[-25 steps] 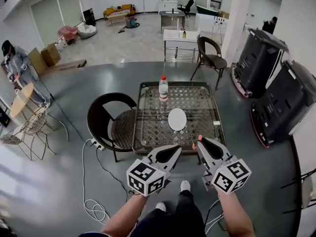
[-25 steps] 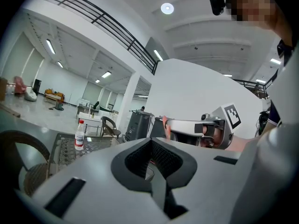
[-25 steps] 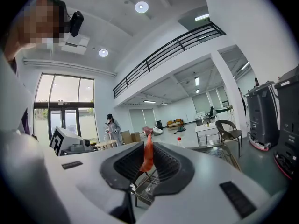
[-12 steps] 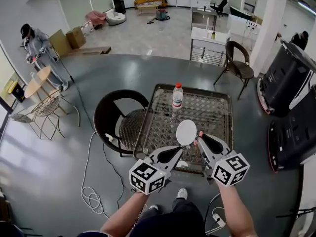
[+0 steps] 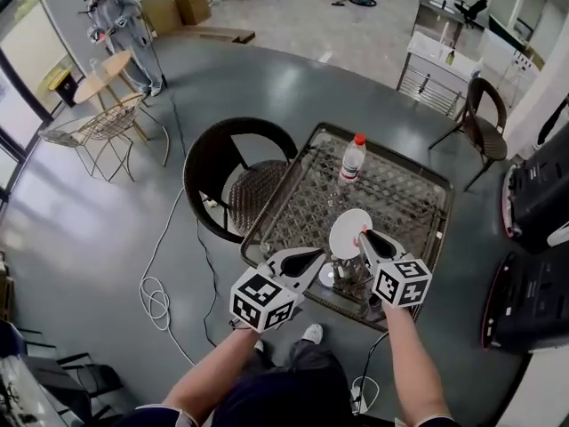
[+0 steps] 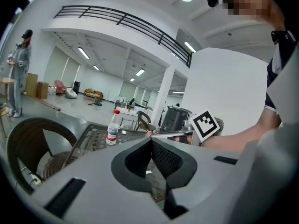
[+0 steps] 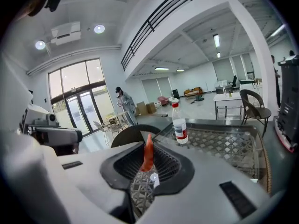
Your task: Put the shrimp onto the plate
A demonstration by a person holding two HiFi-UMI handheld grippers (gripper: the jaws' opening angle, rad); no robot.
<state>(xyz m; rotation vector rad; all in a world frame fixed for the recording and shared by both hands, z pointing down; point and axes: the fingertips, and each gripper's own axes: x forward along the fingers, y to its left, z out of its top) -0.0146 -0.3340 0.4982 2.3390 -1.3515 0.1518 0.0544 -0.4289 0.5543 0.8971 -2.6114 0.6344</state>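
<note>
An orange shrimp (image 7: 147, 154) stands upright between the jaws of my right gripper (image 7: 147, 146), which is shut on it. From the head view, that gripper (image 5: 362, 236) holds the shrimp's tip right at the near edge of the white plate (image 5: 349, 229) on the glass-topped table (image 5: 413, 194). Just left of the plate and near the table's front edge, my left gripper (image 5: 318, 254) is shut with nothing in it; its jaws meet at the tip (image 6: 150, 141). The plate does not show in the right gripper view.
A clear water bottle (image 5: 352, 160) with a red cap stands behind the plate, toward the table's far side. A dark wicker chair (image 5: 233, 185) sits at the table's left. A white cable (image 5: 160, 296) lies on the floor. A person (image 5: 116, 20) stands far left.
Both grippers have come forward over the table's near edge. The right one, still holding the shrimp, now reaches the plate's rim. The head view has swung left and closer.
</note>
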